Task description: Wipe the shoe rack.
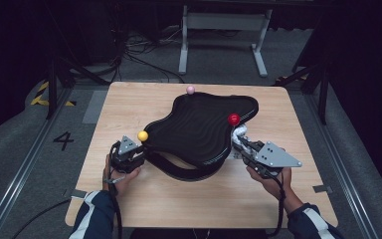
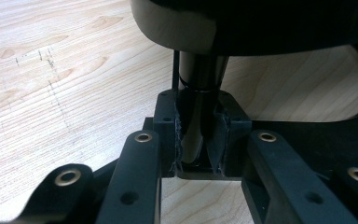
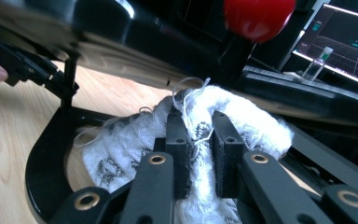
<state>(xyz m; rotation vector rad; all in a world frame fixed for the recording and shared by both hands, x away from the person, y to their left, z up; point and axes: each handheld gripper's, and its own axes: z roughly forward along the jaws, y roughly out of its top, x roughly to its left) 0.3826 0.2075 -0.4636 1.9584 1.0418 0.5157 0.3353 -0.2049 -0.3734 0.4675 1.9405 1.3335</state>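
Black tray (image 1: 199,127) sits at table (image 1: 129,99) centre, wavy-edged, on a black base (image 1: 179,172). Left hand-held gripper (image 1: 129,152), at 8 o'clock of the tray, is clenched on the post (image 2: 196,100) under a yellow ball (image 1: 143,136). Right hand-held gripper (image 1: 243,144), at 4 o'clock, is clenched on white cloth (image 3: 242,119) below a red ball (image 1: 234,119). A pink ball (image 1: 190,89) stands at 12 o'clock.
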